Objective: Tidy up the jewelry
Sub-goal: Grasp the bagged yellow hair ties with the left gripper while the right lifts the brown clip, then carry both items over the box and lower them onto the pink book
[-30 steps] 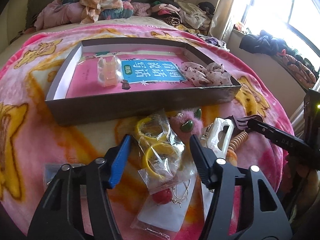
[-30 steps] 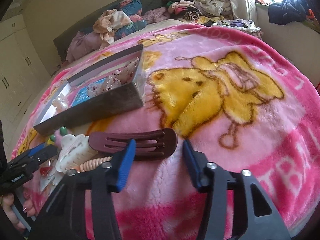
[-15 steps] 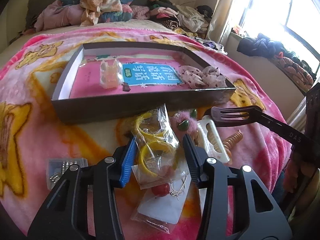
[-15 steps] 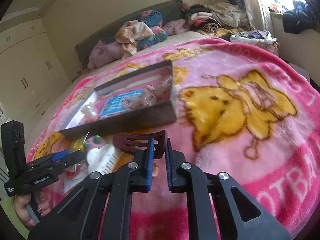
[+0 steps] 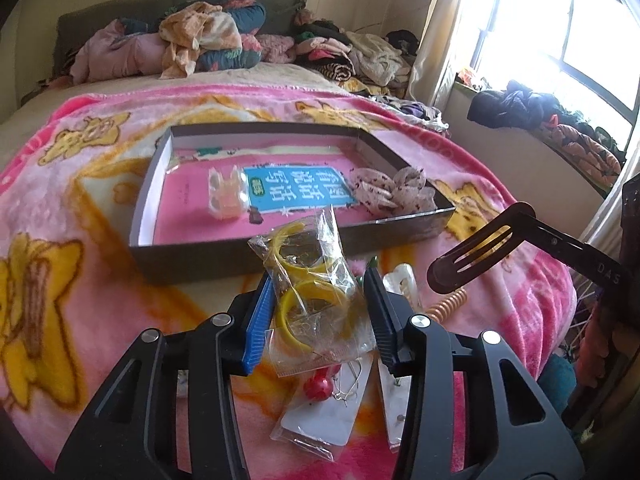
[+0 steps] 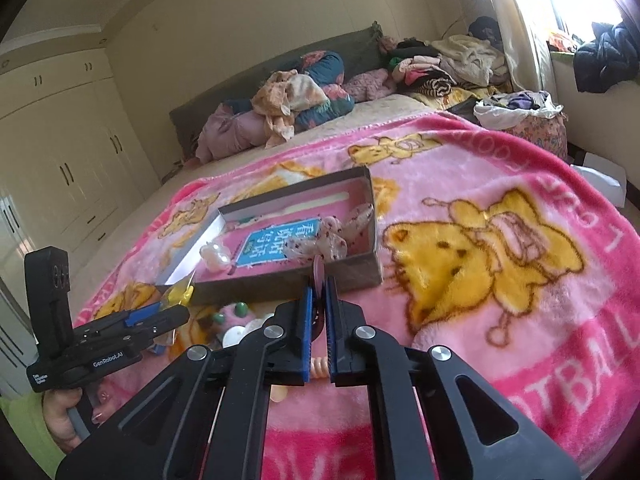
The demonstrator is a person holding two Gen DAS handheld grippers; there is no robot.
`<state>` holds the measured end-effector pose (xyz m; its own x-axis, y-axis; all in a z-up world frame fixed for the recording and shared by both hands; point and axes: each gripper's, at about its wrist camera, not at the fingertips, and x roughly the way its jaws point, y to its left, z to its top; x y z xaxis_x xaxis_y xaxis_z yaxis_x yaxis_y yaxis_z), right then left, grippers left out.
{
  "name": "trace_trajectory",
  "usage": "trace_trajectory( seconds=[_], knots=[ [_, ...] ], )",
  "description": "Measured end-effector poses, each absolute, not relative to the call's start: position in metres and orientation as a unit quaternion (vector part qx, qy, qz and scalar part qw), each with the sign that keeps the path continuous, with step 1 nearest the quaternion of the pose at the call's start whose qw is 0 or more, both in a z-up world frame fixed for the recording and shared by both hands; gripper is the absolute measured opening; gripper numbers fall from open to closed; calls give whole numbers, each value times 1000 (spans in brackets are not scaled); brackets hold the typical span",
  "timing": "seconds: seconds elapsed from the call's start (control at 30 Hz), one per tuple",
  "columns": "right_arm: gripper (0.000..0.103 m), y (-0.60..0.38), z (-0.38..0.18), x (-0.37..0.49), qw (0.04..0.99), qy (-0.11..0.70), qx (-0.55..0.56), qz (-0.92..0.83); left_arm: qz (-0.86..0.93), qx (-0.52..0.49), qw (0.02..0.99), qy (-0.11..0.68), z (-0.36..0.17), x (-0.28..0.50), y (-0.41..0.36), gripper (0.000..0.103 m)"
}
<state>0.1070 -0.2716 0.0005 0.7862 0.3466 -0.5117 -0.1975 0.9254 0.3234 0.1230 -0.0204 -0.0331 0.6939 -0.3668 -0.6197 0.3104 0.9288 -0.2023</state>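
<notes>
The clear bag of yellow bangles (image 5: 316, 300) is held between the pads of the left gripper (image 5: 318, 312), lifted over the blanket (image 5: 80, 208) just in front of the near wall of the box (image 5: 200, 258). The jaws are partly closed and press on both sides of the bag. The bag is judged to be light, soft and slippery; the film can crumple and slide, so it is best gripped across the stiff rings inside, not by the loose top. The right gripper (image 6: 318, 312) is fully closed on the dark hair clip (image 5: 476, 256), which is held by one end above the near right corner of the box. The clip seems to be thin, stiff and light.
</notes>
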Motion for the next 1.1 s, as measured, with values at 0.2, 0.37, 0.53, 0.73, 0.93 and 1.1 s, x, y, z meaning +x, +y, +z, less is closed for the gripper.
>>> trace_trajectory(
  seconds=[0.2, 0.37, 0.53, 0.73, 0.93, 1.1],
  knots=[
    [6, -266, 16, 112, 939, 282, 128, 151, -179, -39, 925, 332, -22, 128, -14, 36],
    [6, -257, 27, 122, 940, 273, 124, 160, -173, -39, 930, 322, -14, 138, -9, 36],
    [6, -247, 33, 134, 941, 271, 117, 163, -167, -43, 933, 315, -12, 149, -4, 36],
    [6, -244, 34, 151, 942, 271, 115, 158, -165, -48, 935, 311, -10, 164, -2, 36],
    [6, -243, 33, 169, 945, 273, 108, 144, -169, -46, 935, 307, -9, 173, -7, 36],
    [6, -247, 31, 182, 945, 277, 109, 133, -173, -43, 935, 306, -9, 180, -13, 36]
  ],
)
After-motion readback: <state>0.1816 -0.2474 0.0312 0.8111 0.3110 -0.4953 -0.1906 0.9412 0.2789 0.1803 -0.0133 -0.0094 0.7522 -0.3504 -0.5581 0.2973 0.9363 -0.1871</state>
